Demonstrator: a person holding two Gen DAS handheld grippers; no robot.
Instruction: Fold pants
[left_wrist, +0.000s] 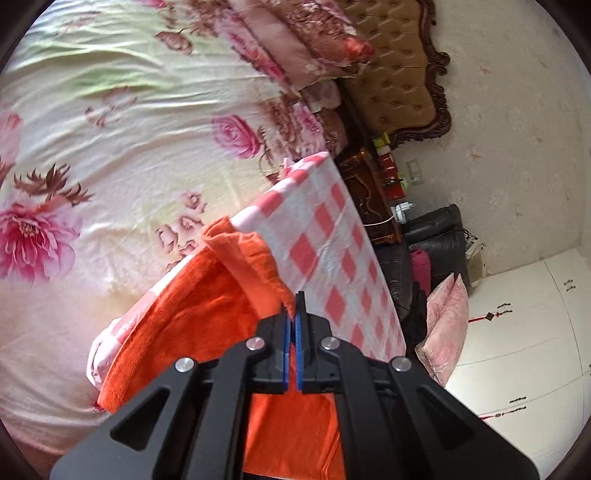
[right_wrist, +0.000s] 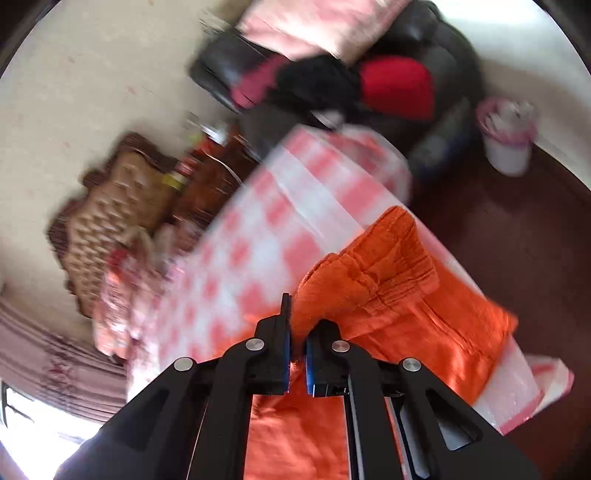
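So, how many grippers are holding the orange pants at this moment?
2. The left gripper is shut on a raised edge of the orange pants; the right gripper clamps a bunched part near the elastic waistband.

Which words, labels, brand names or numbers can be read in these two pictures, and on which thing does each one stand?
None can be read.
Small boxes and bottles on the dark nightstand: any print is too small to read.
Right wrist view: too blurred for any text.
Orange pants, checkered cloth, floral sheet: patterns only, no writing.
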